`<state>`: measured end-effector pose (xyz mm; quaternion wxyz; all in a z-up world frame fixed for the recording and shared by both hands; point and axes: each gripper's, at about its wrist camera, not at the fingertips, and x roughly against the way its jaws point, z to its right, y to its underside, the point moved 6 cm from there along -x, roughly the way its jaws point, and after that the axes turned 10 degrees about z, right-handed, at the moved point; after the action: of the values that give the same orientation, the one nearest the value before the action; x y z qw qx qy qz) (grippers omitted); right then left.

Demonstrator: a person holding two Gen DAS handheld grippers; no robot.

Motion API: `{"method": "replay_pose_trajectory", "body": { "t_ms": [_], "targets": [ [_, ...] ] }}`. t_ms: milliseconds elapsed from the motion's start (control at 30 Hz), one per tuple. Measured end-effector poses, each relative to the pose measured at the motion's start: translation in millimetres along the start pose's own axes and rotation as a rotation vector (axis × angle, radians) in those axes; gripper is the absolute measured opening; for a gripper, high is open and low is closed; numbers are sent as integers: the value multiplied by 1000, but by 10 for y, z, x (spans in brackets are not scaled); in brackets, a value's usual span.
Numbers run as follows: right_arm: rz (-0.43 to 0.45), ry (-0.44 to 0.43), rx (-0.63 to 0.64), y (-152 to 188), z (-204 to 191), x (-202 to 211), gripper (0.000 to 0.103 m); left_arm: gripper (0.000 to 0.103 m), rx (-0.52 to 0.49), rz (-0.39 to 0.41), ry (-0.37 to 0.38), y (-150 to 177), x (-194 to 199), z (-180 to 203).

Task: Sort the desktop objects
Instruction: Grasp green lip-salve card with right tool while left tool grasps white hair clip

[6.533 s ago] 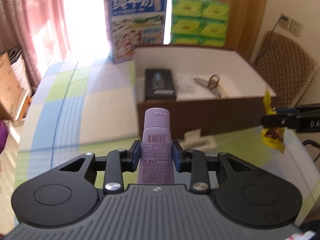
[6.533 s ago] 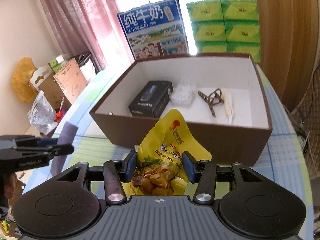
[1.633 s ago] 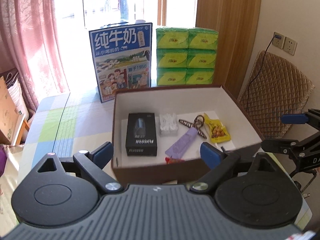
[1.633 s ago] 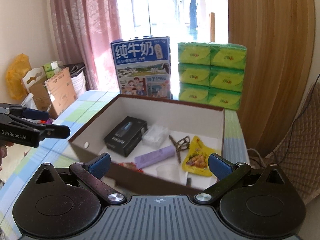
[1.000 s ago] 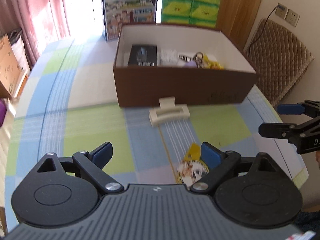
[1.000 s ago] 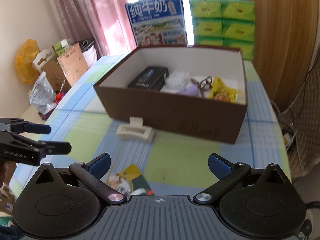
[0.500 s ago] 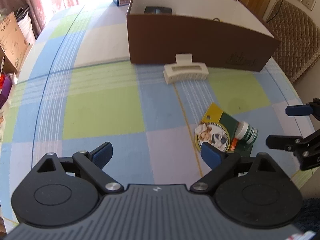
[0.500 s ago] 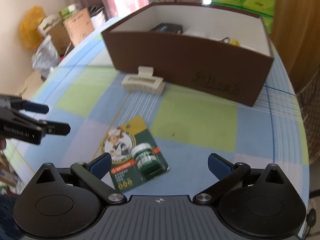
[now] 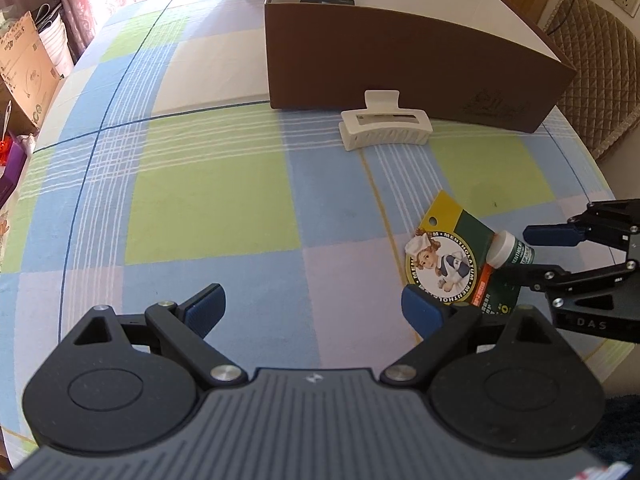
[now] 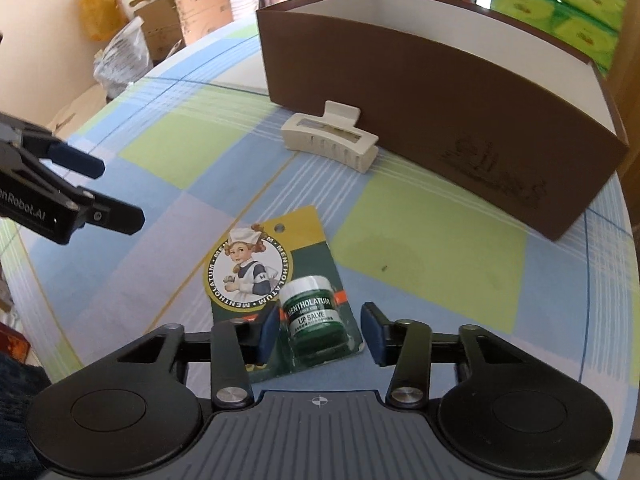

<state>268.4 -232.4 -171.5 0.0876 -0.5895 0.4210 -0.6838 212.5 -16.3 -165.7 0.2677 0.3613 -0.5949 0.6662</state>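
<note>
A lip salve card (image 10: 256, 264) with a small green jar (image 10: 314, 314) lies flat on the checked tablecloth. My right gripper (image 10: 320, 330) is low over it, open, with one pad on each side of the jar and a small gap at both. In the left wrist view the same card (image 9: 444, 258) lies right of my left gripper (image 9: 312, 308), which is wide open and holds nothing. A cream hair clip (image 9: 384, 126) rests against the front wall of the brown box (image 9: 400, 60). From the right wrist view the left gripper (image 10: 120, 192) hovers at the left.
Most of the brown box's (image 10: 440, 92) contents are hidden behind its front wall. Green tissue packs (image 10: 576, 4) and a milk carton stand behind it. A quilted chair (image 9: 592, 80) is at the right table edge, cardboard boxes (image 9: 24, 76) beyond the left edge.
The purple tube and yellow snack pack I held earlier went into the box. Both grippers then came down toward the near table, and the right one has narrowed around the salve jar.
</note>
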Motion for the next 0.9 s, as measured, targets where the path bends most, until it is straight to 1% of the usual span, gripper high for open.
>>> {"method": "replay_pose_trajectory", "body": {
  "t_ms": [33,100,200,300,467,633,733,900],
  "targets": [
    [1,-3,6,4,-8,-16,38,93,-1,1,2,0,-1,-2],
    [0,-4,3,13,-19,-39,32,93,-3,2,6,-10,-14,7],
    [-1,25,-11,19,26,-26,29,93,-7,9,14,-45,-39,39],
    [-5,92,-74,55,201,32,29,93,-10,24,26,-107,-65,94],
    [-17,257,-232,157,663,195,29,93,-5,46,49,-235,-175,203],
    [-1,407,-391,257,1122,364,29,93,-14,76,80,-404,-355,362],
    [13,465,-456,290,1332,425,29,93,-21,89,96,-525,-513,470],
    [33,526,-521,306,1613,489,29,94,-17,103,89,-720,-817,630]
  ]
}}
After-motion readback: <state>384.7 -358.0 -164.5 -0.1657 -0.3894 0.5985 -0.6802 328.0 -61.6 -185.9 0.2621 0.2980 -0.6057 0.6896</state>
